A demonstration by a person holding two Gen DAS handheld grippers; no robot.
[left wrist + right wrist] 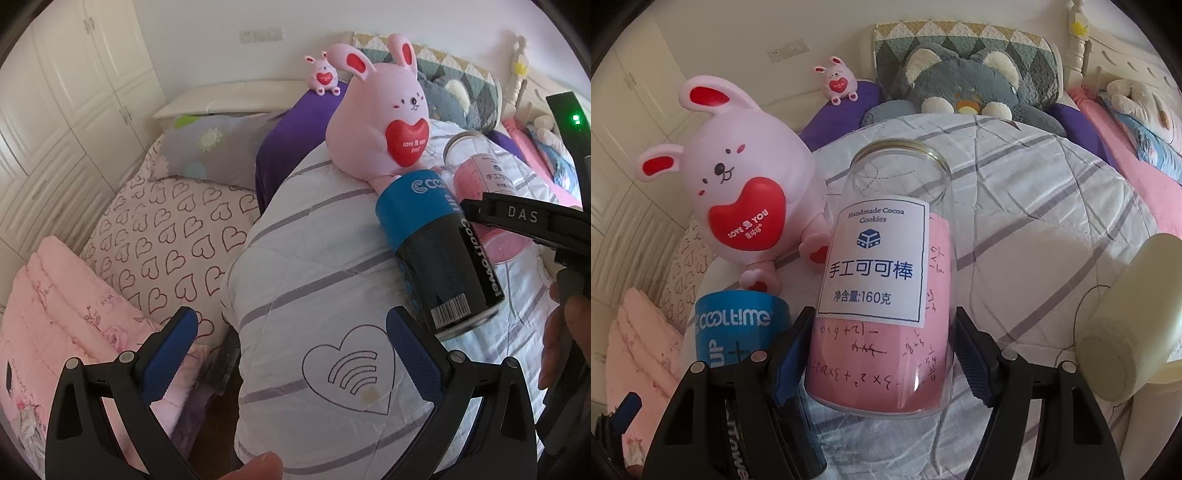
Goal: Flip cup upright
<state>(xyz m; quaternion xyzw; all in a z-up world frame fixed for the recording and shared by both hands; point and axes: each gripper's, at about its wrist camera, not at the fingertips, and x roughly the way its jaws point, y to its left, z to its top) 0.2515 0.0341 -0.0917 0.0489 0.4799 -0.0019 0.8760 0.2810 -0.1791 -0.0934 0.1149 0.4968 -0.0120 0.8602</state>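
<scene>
A clear jar-like cup point(886, 236) with a white label and pink paper inside lies on its side on the striped quilt point(1034, 177), mouth pointing away. My right gripper point(884, 332) is shut on its lower body, one blue pad pressed to each side. In the left wrist view the same cup point(476, 170) lies beyond a blue-and-black can point(436, 254), with one right-gripper finger point(517, 218) across it. My left gripper point(291, 332) stands open over the quilt's heart print point(351, 369), holding nothing.
A big pink rabbit toy point(746, 199) sits left of the cup, with the blue can point(738, 328) lying just below it. A cream bottle point(1126, 321) lies at the right. A grey plush point(964, 85) and pillows line the back. Folded pink bedding point(55, 332) lies left.
</scene>
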